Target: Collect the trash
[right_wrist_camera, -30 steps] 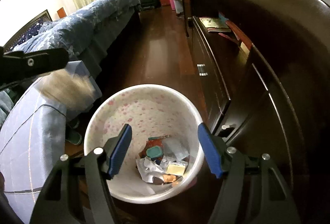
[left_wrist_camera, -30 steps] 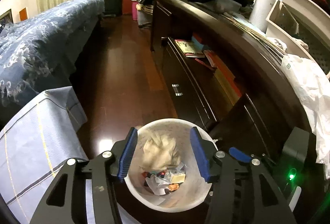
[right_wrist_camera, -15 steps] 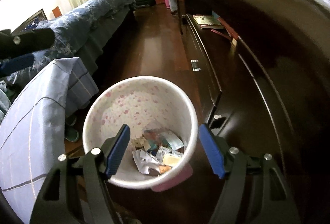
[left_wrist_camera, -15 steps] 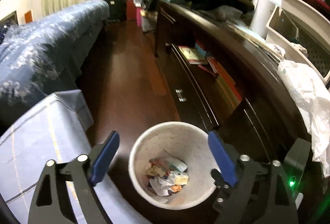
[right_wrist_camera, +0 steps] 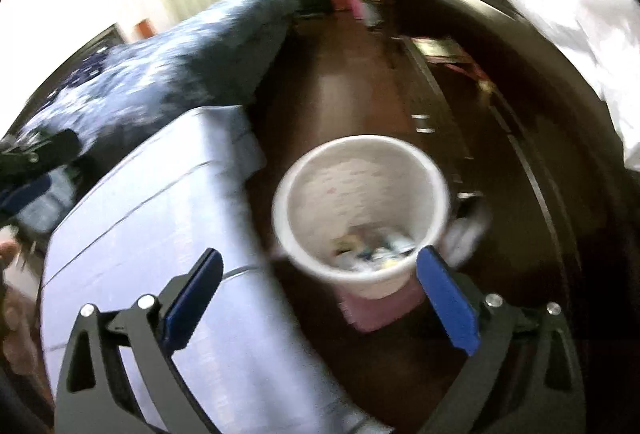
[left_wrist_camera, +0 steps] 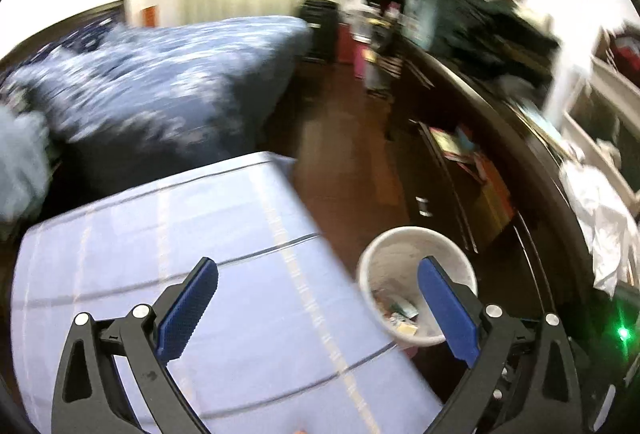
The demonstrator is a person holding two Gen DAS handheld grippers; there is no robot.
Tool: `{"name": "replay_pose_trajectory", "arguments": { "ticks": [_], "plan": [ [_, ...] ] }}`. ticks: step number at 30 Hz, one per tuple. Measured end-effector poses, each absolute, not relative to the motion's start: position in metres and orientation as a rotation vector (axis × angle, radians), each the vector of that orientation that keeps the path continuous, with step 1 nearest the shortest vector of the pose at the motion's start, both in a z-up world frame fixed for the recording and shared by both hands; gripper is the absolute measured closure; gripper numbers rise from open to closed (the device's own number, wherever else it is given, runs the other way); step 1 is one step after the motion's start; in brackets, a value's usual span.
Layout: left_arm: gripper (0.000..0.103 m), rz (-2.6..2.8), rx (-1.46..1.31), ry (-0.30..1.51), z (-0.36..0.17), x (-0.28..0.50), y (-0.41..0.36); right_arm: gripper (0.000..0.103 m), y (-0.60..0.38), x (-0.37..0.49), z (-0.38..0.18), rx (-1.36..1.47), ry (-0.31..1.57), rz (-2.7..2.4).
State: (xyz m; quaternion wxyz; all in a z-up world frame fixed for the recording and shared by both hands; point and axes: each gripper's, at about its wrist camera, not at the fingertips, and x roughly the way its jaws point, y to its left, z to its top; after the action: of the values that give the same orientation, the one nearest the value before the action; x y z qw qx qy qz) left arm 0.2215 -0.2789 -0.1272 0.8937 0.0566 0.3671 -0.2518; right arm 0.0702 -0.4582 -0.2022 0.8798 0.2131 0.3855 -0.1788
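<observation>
Opening two empty tongs (left_wrist_camera: 318, 308) (right_wrist_camera: 318, 298), one bin (right_wrist_camera: 360, 210), scraps inside

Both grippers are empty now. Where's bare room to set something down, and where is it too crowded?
Free: the light blue checked cover, bare between the dark blue bedspread and the white trash bin; also the strip of wood floor between bed and dark cabinet. Crowded: the cabinet top, with piled clothes and a white bag. The bin holds trash.
</observation>
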Motion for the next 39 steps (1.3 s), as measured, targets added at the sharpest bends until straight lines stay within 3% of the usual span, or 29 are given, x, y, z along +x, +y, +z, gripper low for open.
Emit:
{"name": "replay_pose_trajectory", "arguments": {
  "ticks": [7,18,27,39],
  "plan": [
    [0.004,-0.344,-0.008,0.751,-0.105,0.194,-0.171,0.003,-0.37,0.072,-0.167,0.368,0.823,-0.202],
    [0.004,-0.039,-0.071,0.566,-0.05,0.111,-0.044,0.003,-0.241,0.059,-0.093,0.213,0.752,0.022],
    [0.004,0.0,-0.157,0.54,-0.04,0.06,0.001,0.003,-0.185,0.028,-0.065,0.137,0.664,0.026],
    [0.004,-0.009,-0.181,0.495,-0.032,0.035,0.009,0.003,-0.18,-0.001,-0.058,0.061,0.608,-0.014]
  ]
}}
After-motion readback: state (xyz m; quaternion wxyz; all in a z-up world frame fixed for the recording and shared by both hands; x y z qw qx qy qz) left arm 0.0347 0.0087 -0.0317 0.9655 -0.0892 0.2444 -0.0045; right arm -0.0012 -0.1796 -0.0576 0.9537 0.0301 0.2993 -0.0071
